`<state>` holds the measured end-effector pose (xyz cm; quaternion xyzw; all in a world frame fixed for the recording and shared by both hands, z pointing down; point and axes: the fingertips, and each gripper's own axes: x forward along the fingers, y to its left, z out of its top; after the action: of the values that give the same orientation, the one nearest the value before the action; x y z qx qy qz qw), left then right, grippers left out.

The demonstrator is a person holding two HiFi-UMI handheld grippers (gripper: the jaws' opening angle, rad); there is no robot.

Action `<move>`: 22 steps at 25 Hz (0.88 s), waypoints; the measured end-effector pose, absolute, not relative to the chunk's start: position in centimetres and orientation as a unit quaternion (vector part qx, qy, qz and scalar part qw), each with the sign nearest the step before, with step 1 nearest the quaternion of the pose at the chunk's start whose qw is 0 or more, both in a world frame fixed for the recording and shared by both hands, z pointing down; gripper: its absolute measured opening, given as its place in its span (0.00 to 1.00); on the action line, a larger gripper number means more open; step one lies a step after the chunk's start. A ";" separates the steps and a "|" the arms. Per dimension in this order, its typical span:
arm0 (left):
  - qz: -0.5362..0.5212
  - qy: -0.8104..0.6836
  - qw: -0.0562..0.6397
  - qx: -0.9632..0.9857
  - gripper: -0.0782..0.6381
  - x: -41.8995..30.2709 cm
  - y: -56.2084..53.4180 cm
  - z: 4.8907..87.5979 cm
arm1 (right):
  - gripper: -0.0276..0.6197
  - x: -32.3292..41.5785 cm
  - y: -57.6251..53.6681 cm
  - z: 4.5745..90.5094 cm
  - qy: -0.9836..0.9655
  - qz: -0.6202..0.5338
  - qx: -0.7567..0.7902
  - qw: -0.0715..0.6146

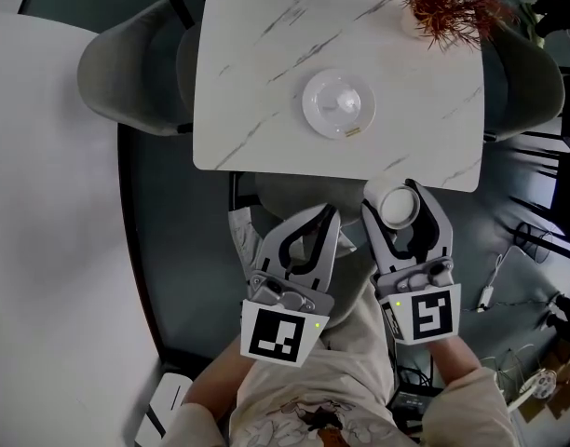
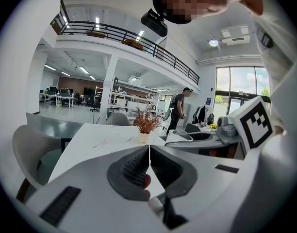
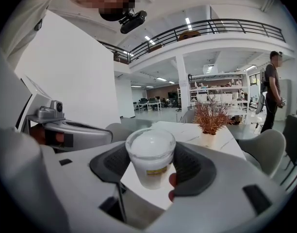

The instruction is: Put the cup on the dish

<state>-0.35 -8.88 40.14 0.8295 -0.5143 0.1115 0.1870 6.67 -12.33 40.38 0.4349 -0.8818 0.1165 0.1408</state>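
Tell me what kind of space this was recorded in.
Probably an open-plan office or lab, maybe a break corner. Signs: rows of desks with office chairs in the background, a railed mezzanine overhead, and a marble-topped table with a dried plant and padded chairs around it.
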 end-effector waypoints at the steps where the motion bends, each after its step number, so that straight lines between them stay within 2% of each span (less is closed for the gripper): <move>1: 0.114 -0.515 0.187 0.829 0.12 -0.3 -9.1 40.4 | 0.45 6.7 -12.5 40.7 -0.882 0.116 0.434 0.142; 8: 0.090 -0.551 0.209 0.803 0.12 -1.0 -10.7 42.8 | 0.45 6.7 -14.0 42.9 -0.880 0.125 0.434 0.146; 22: 0.117 -0.560 0.212 0.792 0.12 -2.2 -12.6 47.4 | 0.45 6.1 -17.2 47.8 -0.884 0.098 0.427 0.162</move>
<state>-2.23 -12.64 47.44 0.7922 -0.5603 0.1167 0.2118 6.07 -17.18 47.79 0.4274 -0.8841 0.0979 0.1618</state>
